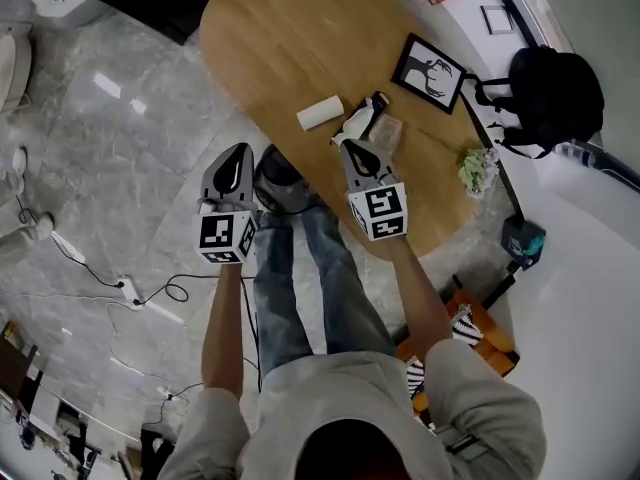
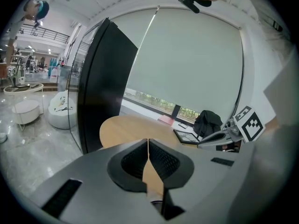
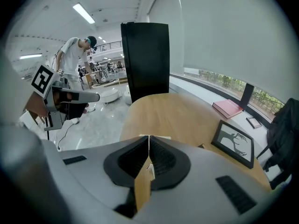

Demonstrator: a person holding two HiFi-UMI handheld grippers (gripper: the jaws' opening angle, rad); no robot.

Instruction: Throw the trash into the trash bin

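While both pairs of jaws are pressed together and empty, the left gripper (image 1: 238, 156) hangs beside the wooden table (image 1: 270, 38). The right gripper (image 1: 351, 148) points at the crumpled trash (image 1: 359, 120) lying on that table.

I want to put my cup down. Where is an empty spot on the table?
The wide bare wood at the far end of the oval wooden table, beyond the white paper roll, is free. It is crowded between that roll and the black-framed picture, where crumpled white trash lies.
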